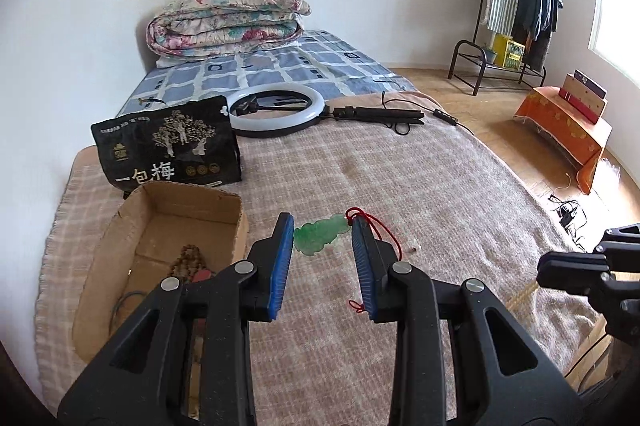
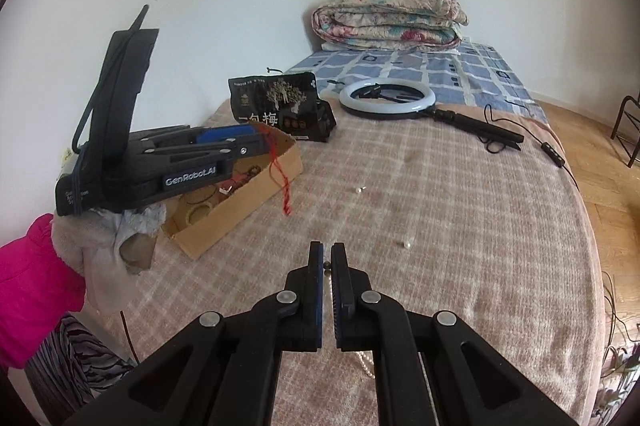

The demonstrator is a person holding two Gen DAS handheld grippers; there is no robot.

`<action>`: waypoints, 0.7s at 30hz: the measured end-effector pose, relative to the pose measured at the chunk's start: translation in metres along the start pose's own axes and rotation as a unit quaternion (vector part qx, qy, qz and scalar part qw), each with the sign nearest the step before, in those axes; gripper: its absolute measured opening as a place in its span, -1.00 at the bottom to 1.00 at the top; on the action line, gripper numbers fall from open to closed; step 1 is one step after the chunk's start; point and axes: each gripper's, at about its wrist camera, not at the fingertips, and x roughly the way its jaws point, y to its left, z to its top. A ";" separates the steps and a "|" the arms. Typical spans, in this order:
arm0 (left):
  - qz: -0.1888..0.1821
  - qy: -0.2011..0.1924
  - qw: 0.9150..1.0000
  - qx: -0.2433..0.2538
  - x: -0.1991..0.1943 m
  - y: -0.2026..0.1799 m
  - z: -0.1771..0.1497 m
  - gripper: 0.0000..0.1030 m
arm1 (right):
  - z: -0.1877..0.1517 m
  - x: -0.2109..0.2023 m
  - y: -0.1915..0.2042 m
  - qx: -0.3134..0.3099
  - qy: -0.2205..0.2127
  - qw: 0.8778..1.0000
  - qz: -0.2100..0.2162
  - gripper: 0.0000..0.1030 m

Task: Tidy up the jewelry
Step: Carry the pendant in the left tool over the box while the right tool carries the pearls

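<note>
**A:** What did the work rest on?

**B:** A pink-beige checked blanket [image 1: 400,165] spread over the near end of a bed. Farther back a blue-checked sheet [image 1: 280,65] lay under a folded floral quilt [image 1: 228,17]. The walls were white and the floor [image 1: 480,97] was wood. A clothes rack [image 1: 520,5] and an orange-draped low table [image 1: 560,125] stood off to the right, near a window.

**A:** And on the blanket?

**B:** A ring light [image 1: 276,109] lay flat, with a black snack bag [image 1: 168,141] beside it. In front of the bag sat an open cardboard box [image 1: 192,203] holding a brown bead string [image 1: 186,260].

**A:** The left gripper [image 1: 322,258]?

**B:** Its jaws stood wide apart and clamped nothing. The green pendant [image 1: 320,236] sat just past the tips, between them. Its red cord [image 1: 376,230] was draped over the right-hand finger. I couldn't tell whether the pendant lay on the blanket or hung.

**A:** Did the right wrist view add anything?

**B:** It showed that gripper from the side, by the box, with the cord dangling off its tip. The pendant itself was hidden there. The view also caught the person's gloved hand [image 2: 92,258], a pink sleeve [image 2: 32,286], and two loose pearls [image 2: 407,244] on the blanket.

**A:** The right gripper [image 2: 327,254]?

**B:** It was closed to a sliver on a pearl strand [image 2: 365,366], which trailed down beneath the fingers. The left view caught only that gripper's dark body at its edge.
</note>
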 end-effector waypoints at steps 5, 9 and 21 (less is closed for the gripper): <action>0.011 -0.011 1.000 -0.014 -0.023 0.025 -0.004 -0.43 | 0.023 -0.002 0.016 -0.005 -0.021 1.000 0.002 -0.98; 0.024 -0.022 0.999 -0.028 -0.038 0.046 -0.006 -0.43 | 0.043 0.000 0.033 -0.013 -0.035 0.999 0.007 -0.98; 0.060 -0.026 0.994 -0.083 -0.056 0.118 -0.019 -0.43 | 0.100 0.033 0.081 -0.041 -0.056 0.997 0.041 -0.98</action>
